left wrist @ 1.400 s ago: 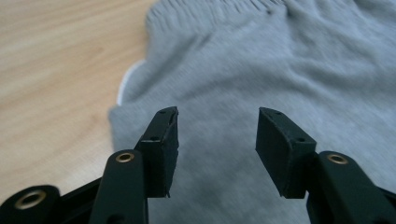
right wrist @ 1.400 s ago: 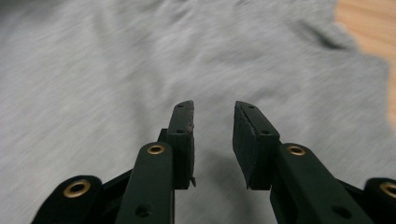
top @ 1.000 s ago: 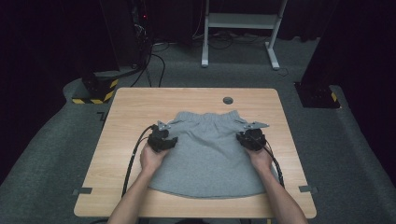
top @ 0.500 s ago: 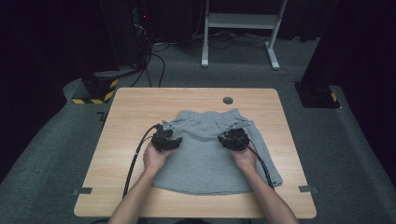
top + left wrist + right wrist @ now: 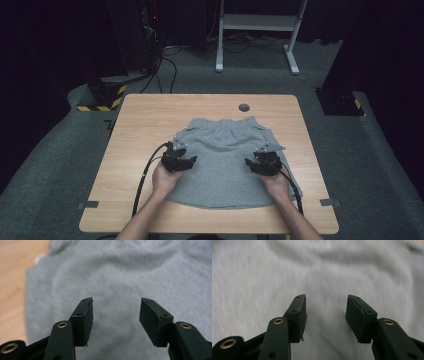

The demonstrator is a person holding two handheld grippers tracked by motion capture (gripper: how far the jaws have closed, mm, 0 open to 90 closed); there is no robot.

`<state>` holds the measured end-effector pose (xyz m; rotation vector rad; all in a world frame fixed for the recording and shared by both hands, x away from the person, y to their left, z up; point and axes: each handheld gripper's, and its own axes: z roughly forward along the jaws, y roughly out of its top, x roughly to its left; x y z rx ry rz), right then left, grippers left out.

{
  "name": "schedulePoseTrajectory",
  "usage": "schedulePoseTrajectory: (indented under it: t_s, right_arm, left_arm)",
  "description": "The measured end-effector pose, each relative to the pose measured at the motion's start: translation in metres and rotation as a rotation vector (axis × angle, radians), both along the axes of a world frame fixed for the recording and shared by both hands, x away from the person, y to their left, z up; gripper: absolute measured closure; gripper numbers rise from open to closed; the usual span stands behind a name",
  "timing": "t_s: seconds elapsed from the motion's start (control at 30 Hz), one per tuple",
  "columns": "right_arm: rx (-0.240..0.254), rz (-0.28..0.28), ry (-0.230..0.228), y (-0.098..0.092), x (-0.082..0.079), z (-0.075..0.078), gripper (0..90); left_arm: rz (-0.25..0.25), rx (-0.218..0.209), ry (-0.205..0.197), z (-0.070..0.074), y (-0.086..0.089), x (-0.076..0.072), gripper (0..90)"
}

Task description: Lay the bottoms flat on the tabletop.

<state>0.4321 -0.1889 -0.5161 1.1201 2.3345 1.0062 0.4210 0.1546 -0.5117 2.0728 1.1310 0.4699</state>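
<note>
We have just opened both sets of jaws, so the left gripper (image 5: 179,161) and right gripper (image 5: 263,164) hover empty over the grey shorts (image 5: 225,160), now folded narrower on the wooden table (image 5: 140,125) and ready for regripping.

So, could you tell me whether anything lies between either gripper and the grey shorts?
Nothing visible does. The left gripper and right gripper both sit directly over the grey shorts, jaws open with only bare fabric below and between them. The right jaws have just been opening, with nothing gripped.

Grey carpet floor (image 5: 380,165) – dark room, perhaps curtained – white frame (image 5: 257,22) behind.
</note>
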Motion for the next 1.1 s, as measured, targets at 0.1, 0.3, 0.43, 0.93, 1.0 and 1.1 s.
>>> schedulePoseTrajectory:
  t_s: [0.1, 0.3, 0.43, 0.93, 1.0, 1.1]
  right_arm:
    - [-0.016, 0.015, -0.019, -0.004, -0.012, -0.006, 47.5]
    - [-0.010, 0.016, -0.050, -0.008, -0.013, 0.002, 46.2]
    - [0.052, -0.022, -0.086, -0.025, -0.022, 0.019, 46.4]
    - [0.133, -0.196, -0.116, -0.104, -0.061, 0.025, 46.7]
    - [0.142, -0.211, -0.118, -0.110, -0.064, 0.025, 46.7]
    - [0.152, -0.227, -0.116, -0.117, -0.068, 0.025, 46.7]
  left_arm:
    - [0.007, 0.016, -0.019, -0.011, -0.002, -0.006, 44.8]
    - [0.024, 0.015, -0.046, 0.006, 0.001, -0.010, 43.1]
    - [0.048, -0.039, -0.058, 0.021, 0.017, -0.018, 42.8]
    - [0.102, -0.163, -0.080, 0.030, 0.061, -0.047, 40.5]
    - [0.109, -0.166, -0.080, 0.031, 0.066, -0.051, 40.2]
    - [0.123, -0.164, -0.074, 0.031, 0.072, -0.056, 39.9]
